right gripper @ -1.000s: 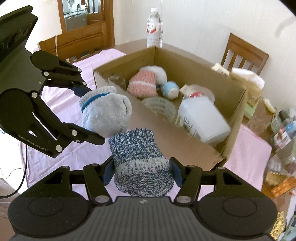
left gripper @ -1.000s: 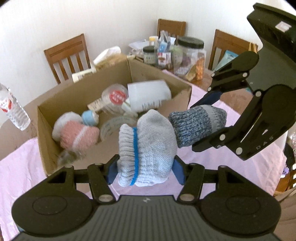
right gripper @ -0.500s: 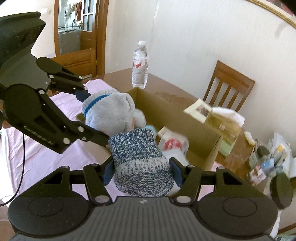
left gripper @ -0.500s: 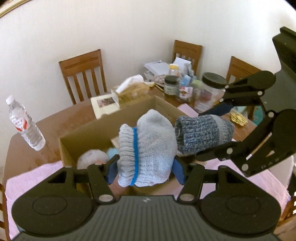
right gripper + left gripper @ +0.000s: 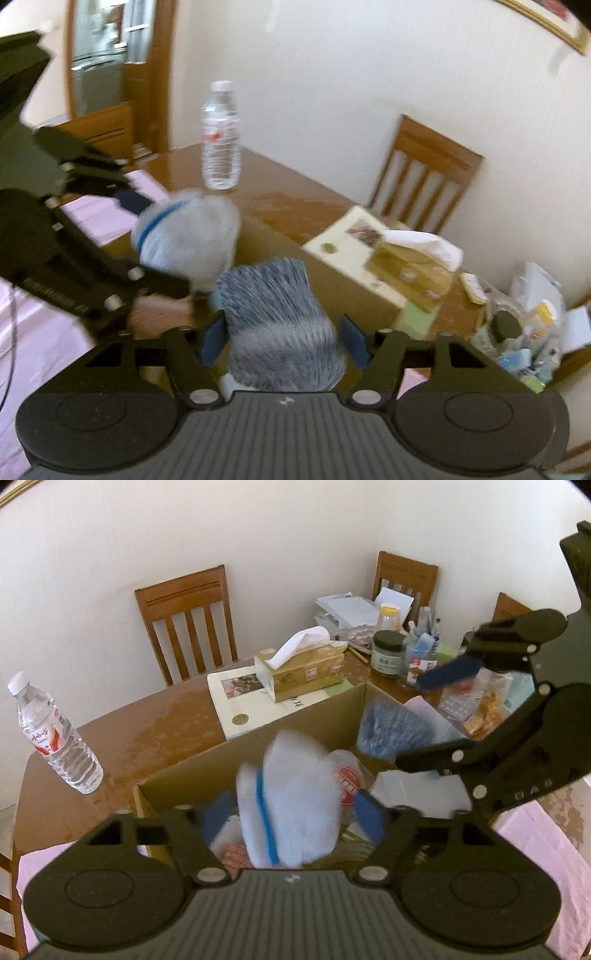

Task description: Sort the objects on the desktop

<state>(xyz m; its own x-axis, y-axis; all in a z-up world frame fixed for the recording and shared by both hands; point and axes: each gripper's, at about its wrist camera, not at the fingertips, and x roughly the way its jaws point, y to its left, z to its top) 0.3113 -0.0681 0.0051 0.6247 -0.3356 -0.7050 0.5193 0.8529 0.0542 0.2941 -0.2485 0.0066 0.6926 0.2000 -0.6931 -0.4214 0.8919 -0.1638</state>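
1. Red round label on a plastic tub (image 5: 347,786) in the cardboard box (image 5: 255,746); its writing is too blurred to read.
2. Left gripper (image 5: 291,814) angles down over the box, jaws opening, pads clear of the pale sock (image 5: 295,805) between them.
3. Right gripper (image 5: 282,339), at its 2 o'clock, jaws opening around the blue-grey sock (image 5: 273,325).

Pale sock with blue band (image 5: 291,797) smeared by motion; hides much of the cardboard box (image 5: 184,771) interior. Its lower end lies behind the left hand-held gripper (image 5: 291,812) body. Blue-grey knit sock (image 5: 277,325) streaked with blur, base hidden by the right hand-held gripper (image 5: 282,338) body. Jars and packets (image 5: 524,332) at far right of the bench (image 5: 147,731) too blurred to identify. Bottle label (image 5: 46,738) print unreadable. Far-right chair (image 5: 511,607) mostly hidden.
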